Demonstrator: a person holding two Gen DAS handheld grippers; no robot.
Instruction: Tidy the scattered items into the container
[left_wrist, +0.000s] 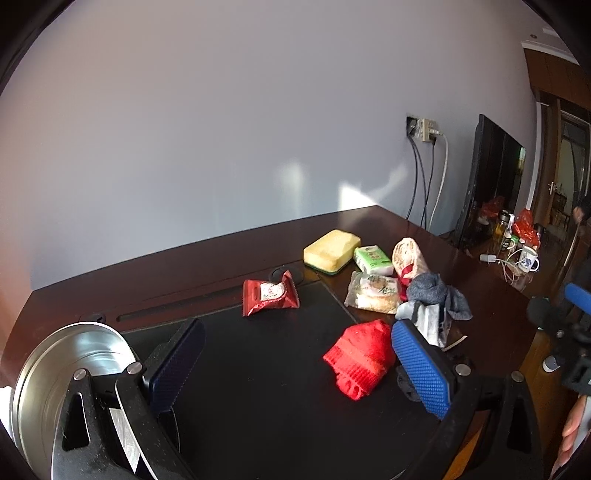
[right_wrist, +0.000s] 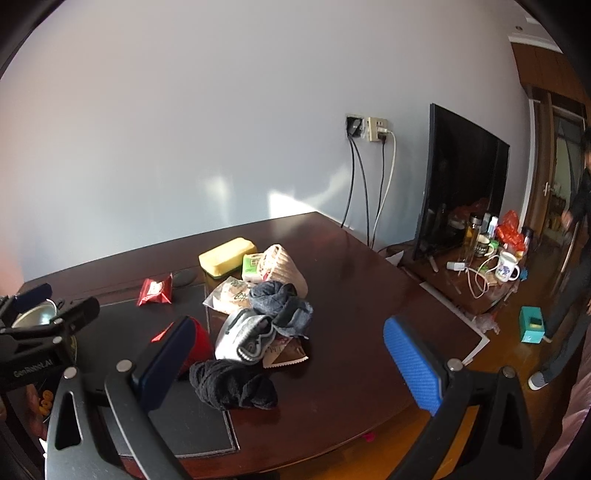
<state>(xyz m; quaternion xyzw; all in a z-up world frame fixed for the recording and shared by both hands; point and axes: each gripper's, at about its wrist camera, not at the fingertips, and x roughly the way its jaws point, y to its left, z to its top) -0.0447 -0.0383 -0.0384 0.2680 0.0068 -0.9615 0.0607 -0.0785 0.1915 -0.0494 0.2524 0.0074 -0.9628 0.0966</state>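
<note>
Left wrist view
Desk: dark glossy wood (left_wrist: 369, 225), with a black matte mat (left_wrist: 266, 354) laid on its near part.
Container: a round metal tin (left_wrist: 55, 373), shiny inside, at the left edge behind the left finger; nothing visible in the part that shows.
Left gripper (left_wrist: 295, 373): fingers spread wide, holding nothing; the pads are blue and knobbly, the right pad (left_wrist: 421, 369) sunlit, the left one in shadow.
Red knit cloth (left_wrist: 360, 356): ribbed, crumpled, lying on the mat just beside the right pad; whether they touch I cannot tell.
Red snack packet (left_wrist: 267, 293): foil pillow pack, alone at the mat's far edge.
Yellow sponge (left_wrist: 332, 249): soft rectangular block with a dark green base, far side of the desk.
Green tissue pack (left_wrist: 373, 259): small, just right of the sponge.
Clear food bag (left_wrist: 373, 291): crinkled plastic, next to the grey socks (left_wrist: 437, 295), which are bunched in a heap.

Right wrist view
Right gripper (right_wrist: 291, 363): fingers wide apart, nothing between the pads; it hangs above the near edge of the desk.
Black sock (right_wrist: 232, 384): limp, wadded, on the mat's right border between the two fingers, touching neither.
Grey-white sock (right_wrist: 240, 336): ribbed, just behind the black one, under the dark grey bundle.
Beige quilted pouch (right_wrist: 284, 267): rounded, standing behind the pile.
Tin: only a sliver of rim, far left behind the other gripper.
Television (right_wrist: 461, 184): black, thin, on a low stand to the right.
</note>
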